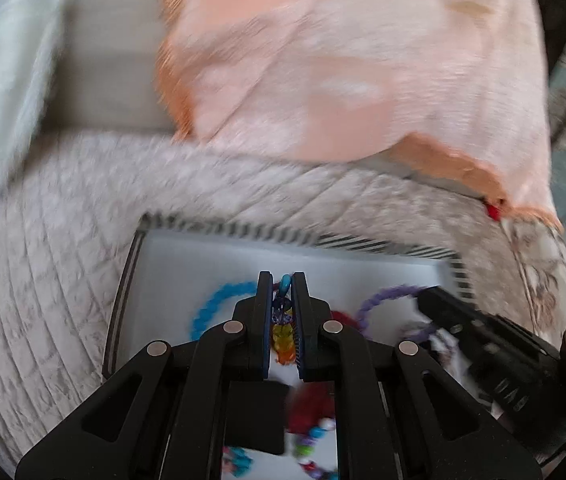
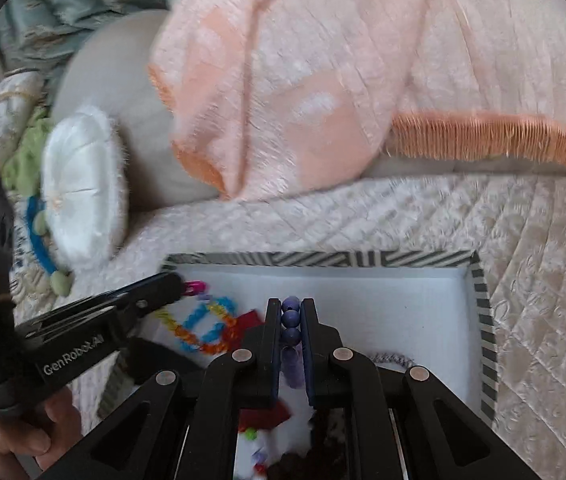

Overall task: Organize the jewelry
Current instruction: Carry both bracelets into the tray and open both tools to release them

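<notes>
A shallow white box with a striped rim (image 2: 483, 312) sits on a quilted bed cover (image 1: 43, 280), and most of the jewelry lies inside it. The left hand-held gripper (image 1: 282, 284) hangs over the box with its jaws squeezed nearly together on a rainbow bead strand (image 1: 283, 340), whose blue, yellow and orange beads show in the narrow gap. The right hand-held gripper (image 2: 291, 304) is over the same box, likewise clamped tight, on a string of purple beads (image 2: 291, 326). On the floor of the box a blue bead ring (image 1: 211, 308) lies toward its left side, a purple ring (image 1: 383, 298) toward its right, and red pieces and small loose beads nearer the near edge. Outside the box, off its left rim beside a fluffy white cushion (image 2: 83, 184), another blue band (image 2: 39, 248) rests on the bed. I would judge the sorting well under way but unfinished: two pieces are held, the contents look jumbled, and one item seems uncollected.
</notes>
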Tool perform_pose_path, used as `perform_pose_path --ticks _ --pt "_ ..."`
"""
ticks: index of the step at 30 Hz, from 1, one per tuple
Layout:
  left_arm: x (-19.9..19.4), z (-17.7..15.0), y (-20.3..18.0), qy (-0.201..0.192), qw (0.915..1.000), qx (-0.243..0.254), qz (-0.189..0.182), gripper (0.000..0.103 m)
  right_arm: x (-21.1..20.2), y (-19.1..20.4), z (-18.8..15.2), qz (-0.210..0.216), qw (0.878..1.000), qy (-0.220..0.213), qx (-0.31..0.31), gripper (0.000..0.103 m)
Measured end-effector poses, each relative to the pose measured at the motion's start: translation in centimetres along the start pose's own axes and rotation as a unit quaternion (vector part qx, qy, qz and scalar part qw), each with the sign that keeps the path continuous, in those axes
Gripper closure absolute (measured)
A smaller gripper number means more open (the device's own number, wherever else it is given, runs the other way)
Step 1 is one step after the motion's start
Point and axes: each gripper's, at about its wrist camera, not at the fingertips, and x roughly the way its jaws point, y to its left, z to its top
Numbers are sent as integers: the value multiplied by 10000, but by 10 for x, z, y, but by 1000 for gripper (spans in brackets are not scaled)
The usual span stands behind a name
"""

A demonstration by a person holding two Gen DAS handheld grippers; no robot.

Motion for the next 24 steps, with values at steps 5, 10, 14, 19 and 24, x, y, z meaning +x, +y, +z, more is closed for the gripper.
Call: perform_pose_path --ticks 5,10,14,19,24 --pt "11 -4 15 95 9993 62 363 95 22 -30 -4 -208 9979 245 565 95" --pt "7 -5 25 -15 9984 15 560 95 17 -41 -6 -317 9965 240 741 95" --pt "12 -7 27 32 9976 95 688 95 14 -51 -9 -357 9954 273 849 95" --pt "20 -11 28 139 9966 128 805 95 20 -61 -11 -375 9935 439 984 95" --pt "29 -12 31 335 9961 57 809 95 24 -65 -14 -413 9923 529 1044 95"
